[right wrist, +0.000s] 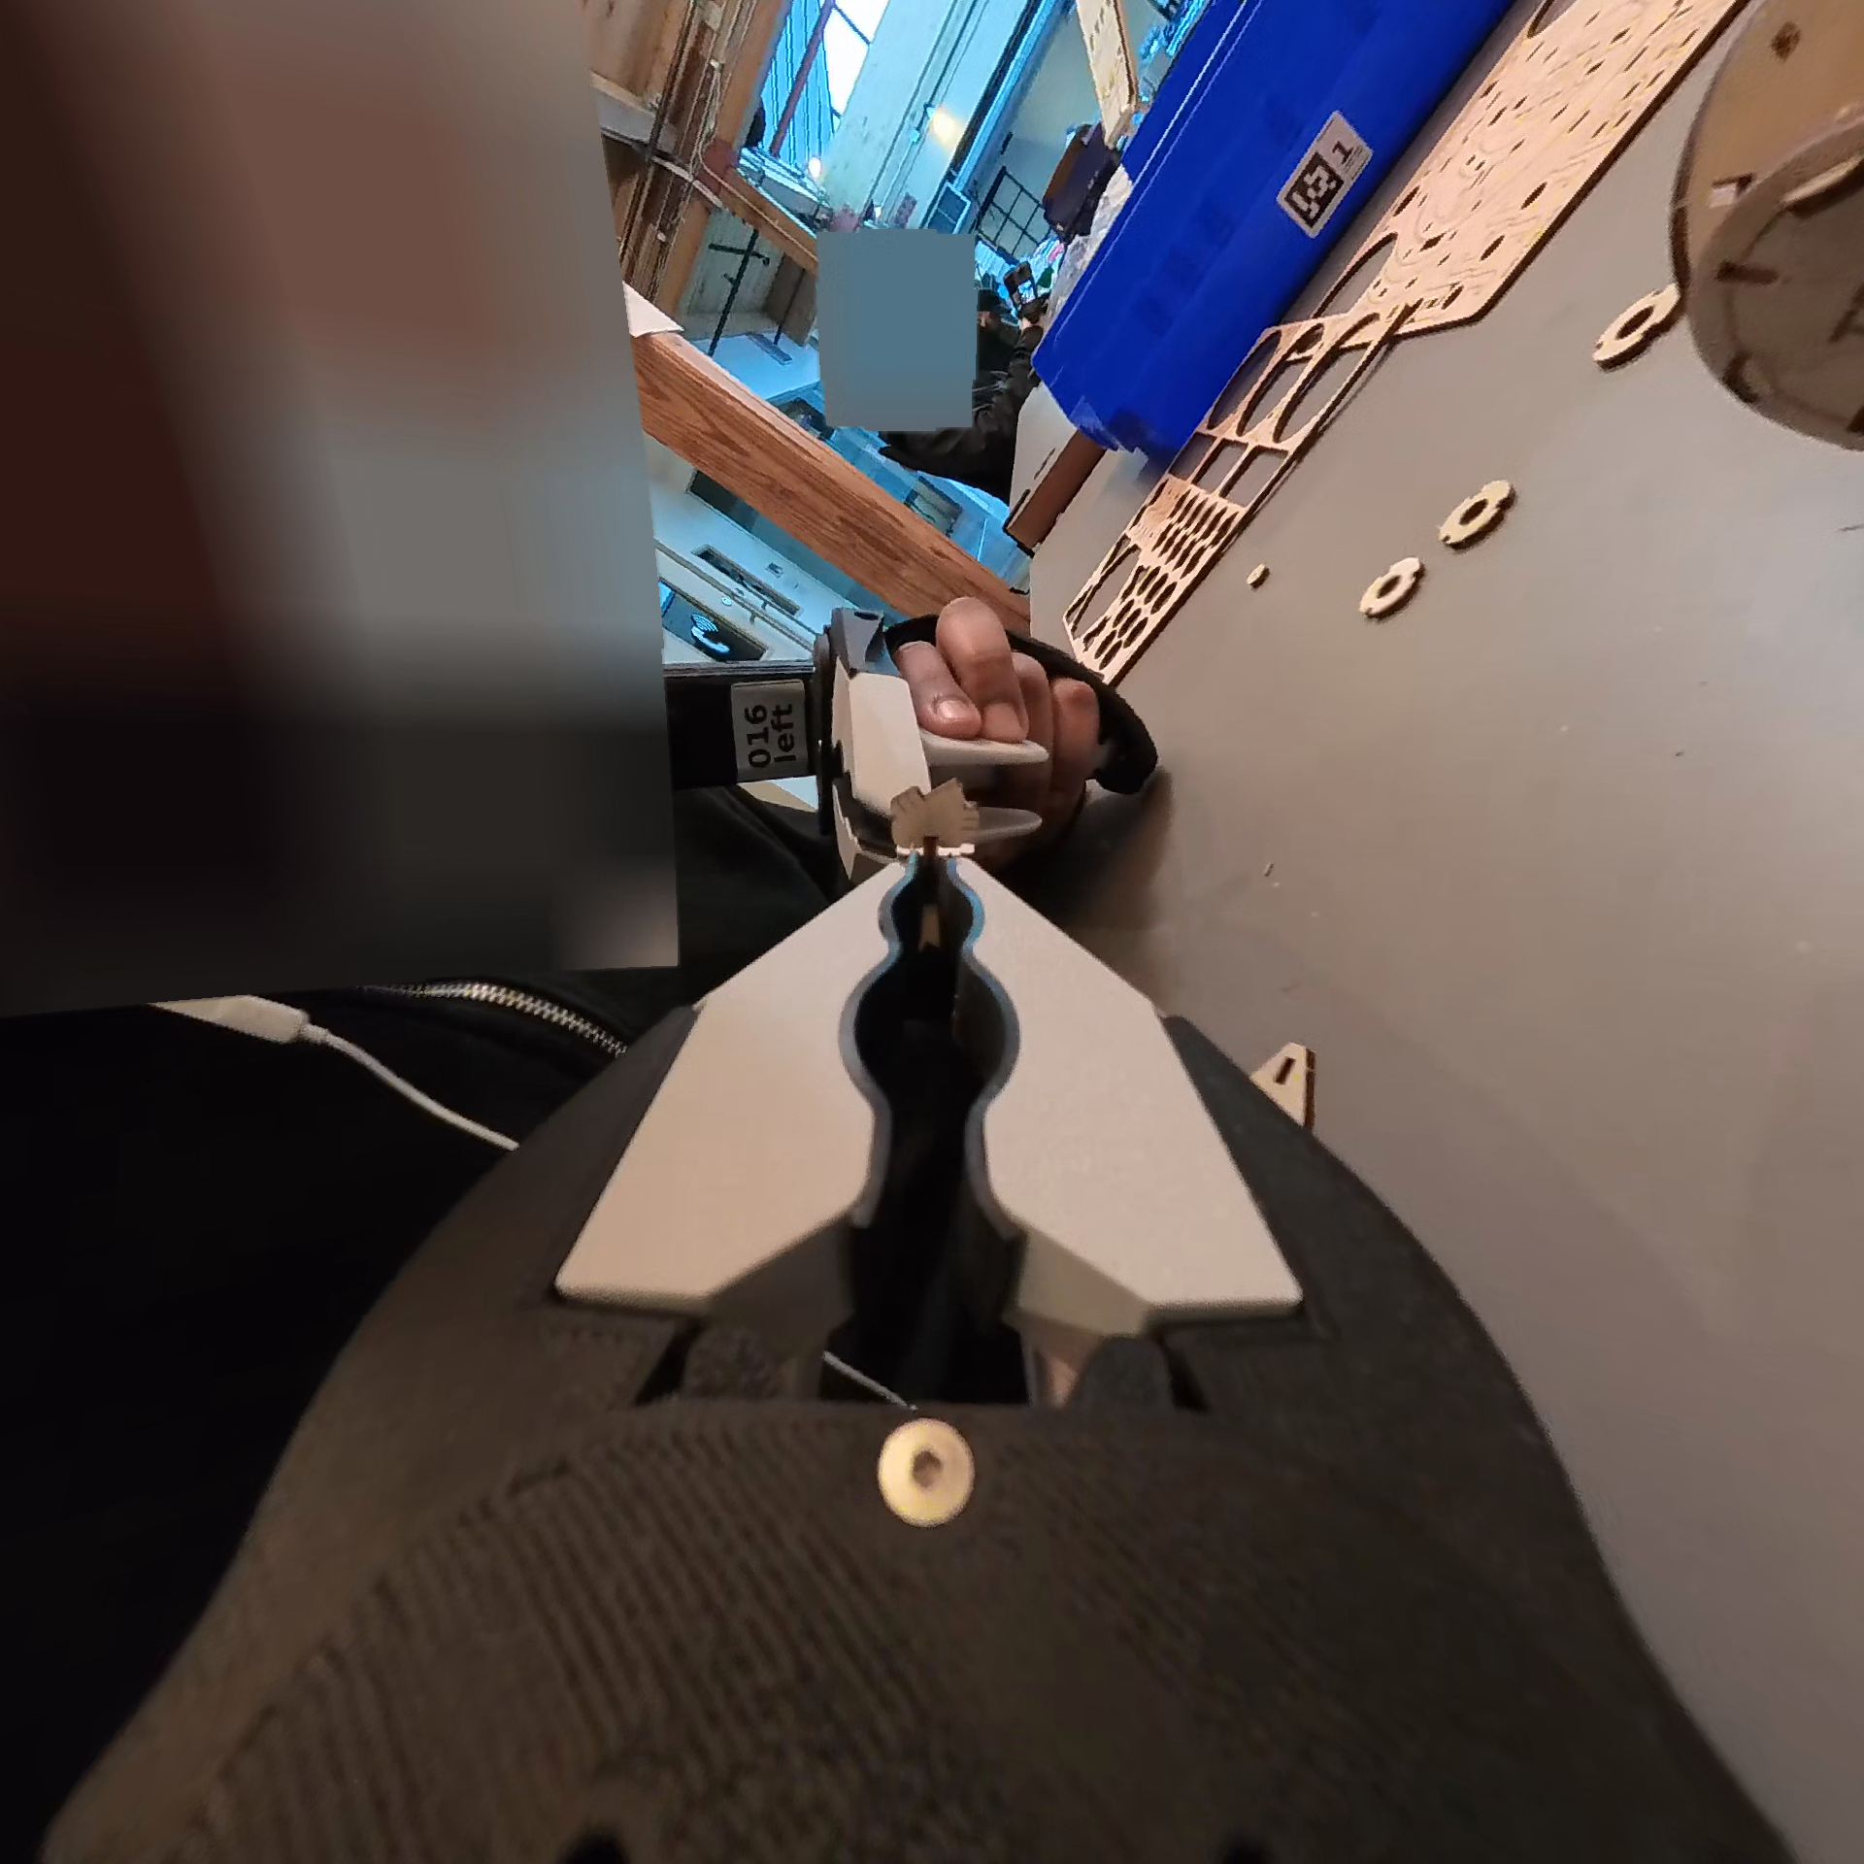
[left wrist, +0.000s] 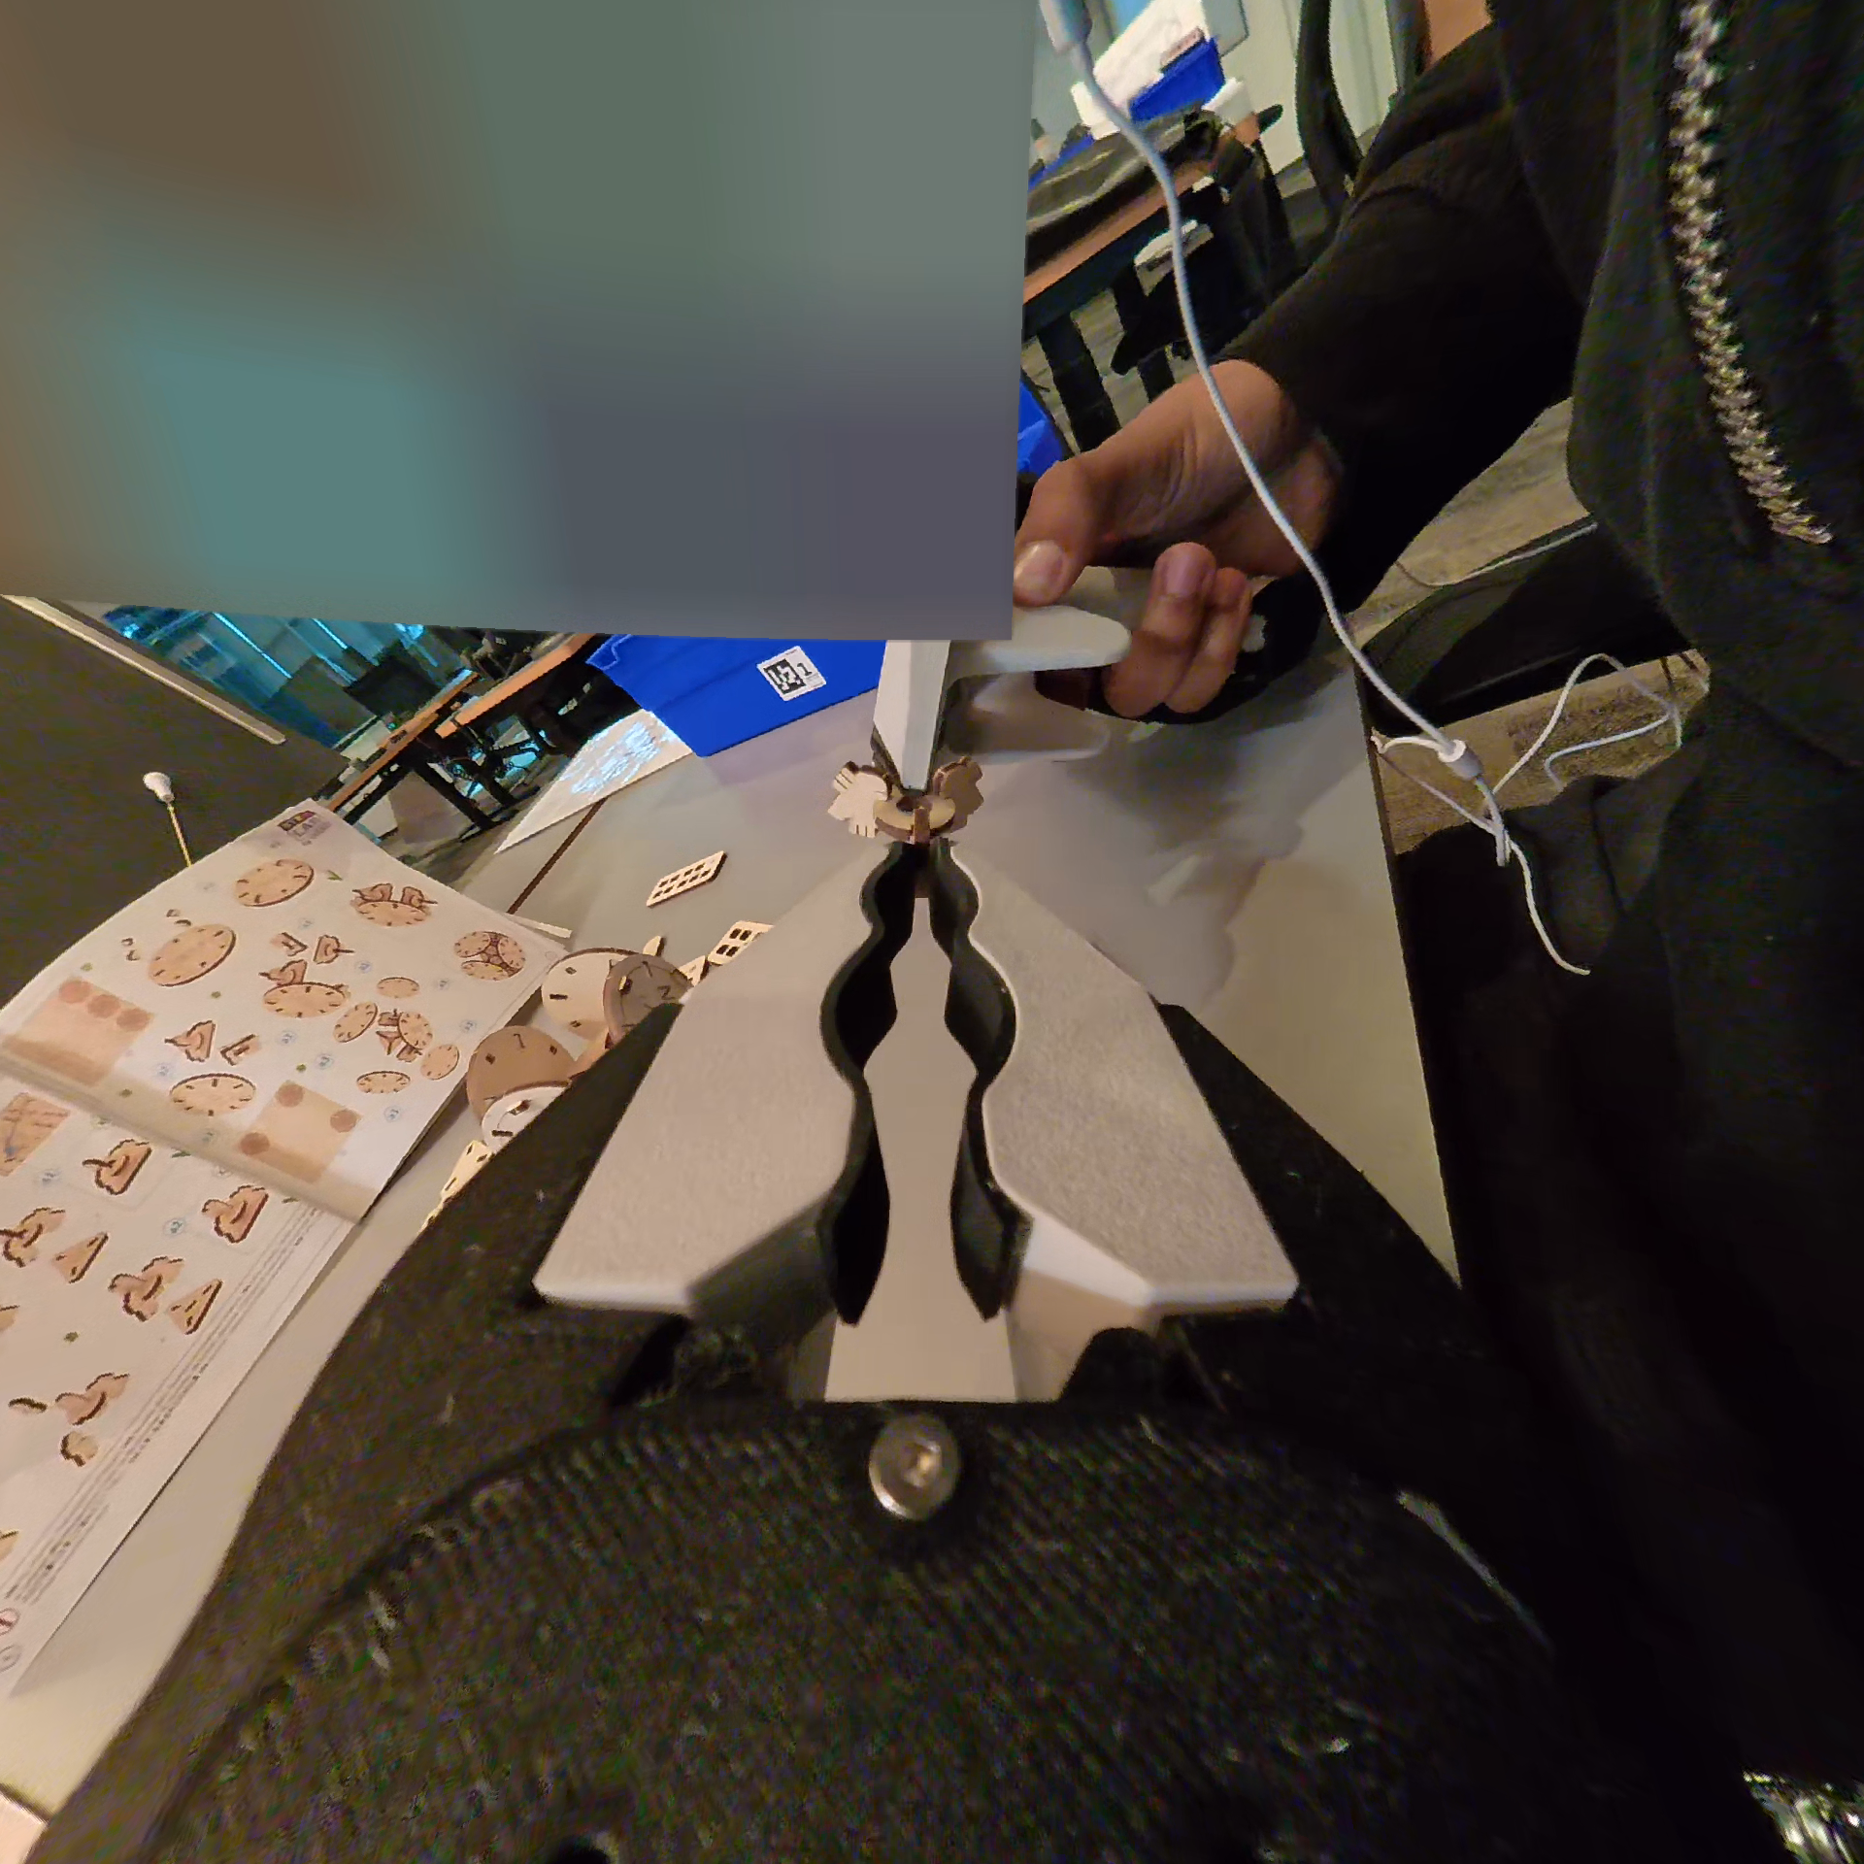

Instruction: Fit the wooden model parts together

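Observation:
A small wooden assembly [left wrist: 906, 802], a round disc with two bird-like cut-outs on it, hangs in the air above the grey table [left wrist: 1241, 908]. My left gripper [left wrist: 913, 855] is shut on a thin peg under the disc. My right gripper [left wrist: 911, 782] comes down from above, its tips closed at the disc's centre. In the right wrist view my right gripper [right wrist: 926, 865] is shut on a thin wooden part, with the cut-outs [right wrist: 930, 815] just past its tips. A hand [right wrist: 994, 696] on the left gripper's handle shows behind them.
An open instruction sheet [left wrist: 202, 1059], wooden clock faces [left wrist: 585, 994] and small window-like pieces [left wrist: 686, 878] lie at the left. A blue bin [right wrist: 1210, 252], a laser-cut sheet [right wrist: 1311, 383], loose ring gears [right wrist: 1390, 587] and a large round wooden part [right wrist: 1775, 232] lie farther off. A white cable [left wrist: 1261, 484] hangs by the sleeve. The tips of both grippers are at nearly the same place.

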Available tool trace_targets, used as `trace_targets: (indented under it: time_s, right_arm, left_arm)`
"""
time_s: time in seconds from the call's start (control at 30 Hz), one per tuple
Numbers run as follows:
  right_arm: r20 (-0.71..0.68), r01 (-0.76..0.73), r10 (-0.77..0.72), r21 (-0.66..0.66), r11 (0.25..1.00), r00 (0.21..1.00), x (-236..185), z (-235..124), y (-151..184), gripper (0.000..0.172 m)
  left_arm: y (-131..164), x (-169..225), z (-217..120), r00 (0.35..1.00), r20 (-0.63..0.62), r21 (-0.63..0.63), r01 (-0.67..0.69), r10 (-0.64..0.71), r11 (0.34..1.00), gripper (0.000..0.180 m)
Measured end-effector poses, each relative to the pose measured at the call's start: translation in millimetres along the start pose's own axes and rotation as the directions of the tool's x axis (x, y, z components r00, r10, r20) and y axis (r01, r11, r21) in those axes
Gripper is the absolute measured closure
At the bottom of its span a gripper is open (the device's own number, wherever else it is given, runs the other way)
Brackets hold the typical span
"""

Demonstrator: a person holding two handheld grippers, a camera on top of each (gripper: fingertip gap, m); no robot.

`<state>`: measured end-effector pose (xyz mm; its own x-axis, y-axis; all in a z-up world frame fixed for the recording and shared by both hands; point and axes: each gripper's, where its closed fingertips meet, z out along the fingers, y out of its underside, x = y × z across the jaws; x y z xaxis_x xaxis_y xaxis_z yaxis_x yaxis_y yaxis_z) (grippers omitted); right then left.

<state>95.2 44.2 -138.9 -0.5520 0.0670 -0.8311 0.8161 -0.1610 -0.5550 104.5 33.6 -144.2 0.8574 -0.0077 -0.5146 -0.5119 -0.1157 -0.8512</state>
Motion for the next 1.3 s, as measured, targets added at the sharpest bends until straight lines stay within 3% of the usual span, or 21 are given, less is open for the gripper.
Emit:
trace_targets:
  time_s: [1.3]
  right_arm:
    - [-0.101,0.149,-0.151,-0.024,0.989,0.983,-2.4,1.3,-4.0,0.172]
  left_arm:
    - [-2.0,-4.5,-0.7,1.000,0.029,0.017,-0.002,0.001,1.000,0.179]
